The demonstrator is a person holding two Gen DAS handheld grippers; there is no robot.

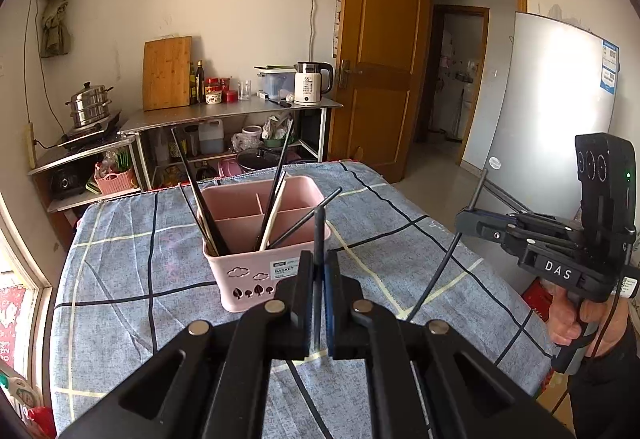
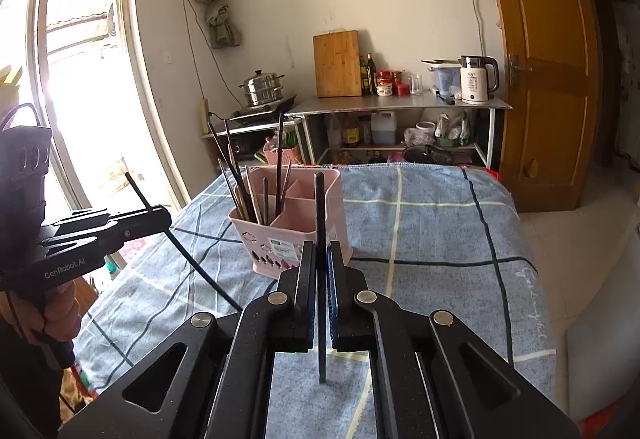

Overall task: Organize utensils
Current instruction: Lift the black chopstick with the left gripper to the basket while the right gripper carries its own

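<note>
Over a tabletop [image 2: 440, 223] covered in blue plaid cloth, the left gripper [image 1: 319, 259] is clamped on a black chopstick [image 1: 318, 239] held nearly upright just in front of the pink basket [image 1: 256, 275]. That basket stands mid-table with several dark and pale chopsticks [image 1: 276, 211] leaning in its compartments. To the right, the right gripper [image 2: 320, 259] is likewise closed on a second chopstick [image 2: 321, 207], its lower end hanging above the cloth beside the basket.
</note>
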